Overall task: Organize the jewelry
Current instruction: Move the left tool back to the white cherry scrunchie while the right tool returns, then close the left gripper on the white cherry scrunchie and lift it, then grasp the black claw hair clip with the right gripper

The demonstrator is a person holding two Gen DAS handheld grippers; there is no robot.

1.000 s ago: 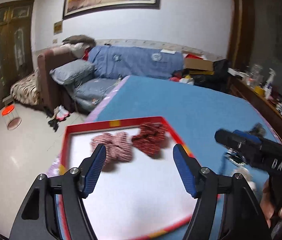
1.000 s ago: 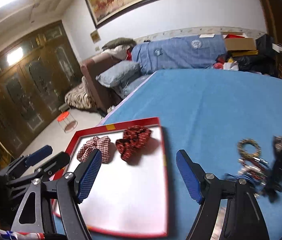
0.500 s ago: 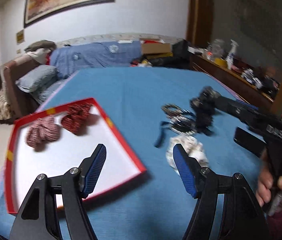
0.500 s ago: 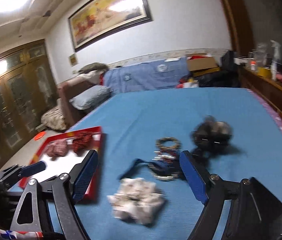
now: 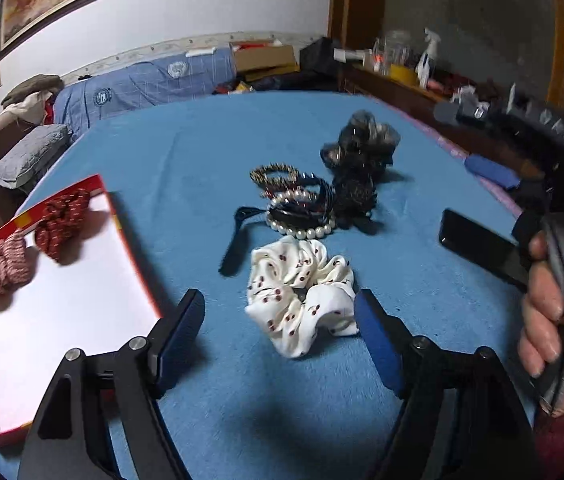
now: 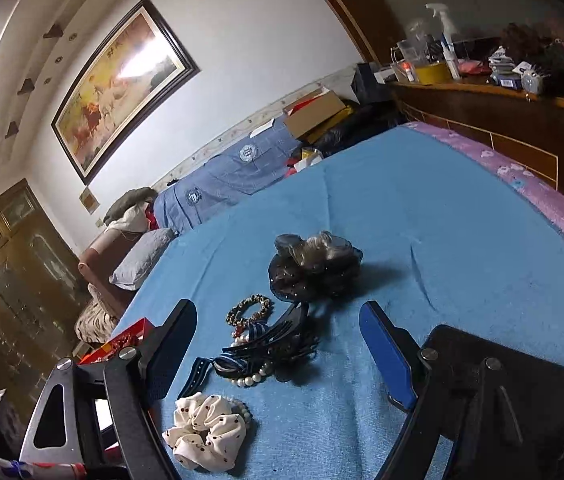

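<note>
Inspection finds my left claw (image 5: 278,316) spread wide and empty, framing the white cherry-print scrunchie (image 5: 300,294) on the blue bed cover (image 5: 186,152), presumably lined up for the next pick. My right claw (image 6: 276,348) is likewise apart, holding nothing, aimed over the heap of bracelets and hair ties (image 6: 266,344). Two red scrunchies (image 5: 30,238) already lie in the red-rimmed tray (image 5: 116,220), evidently the collection point. The remaining pieces are unsorted.
</note>
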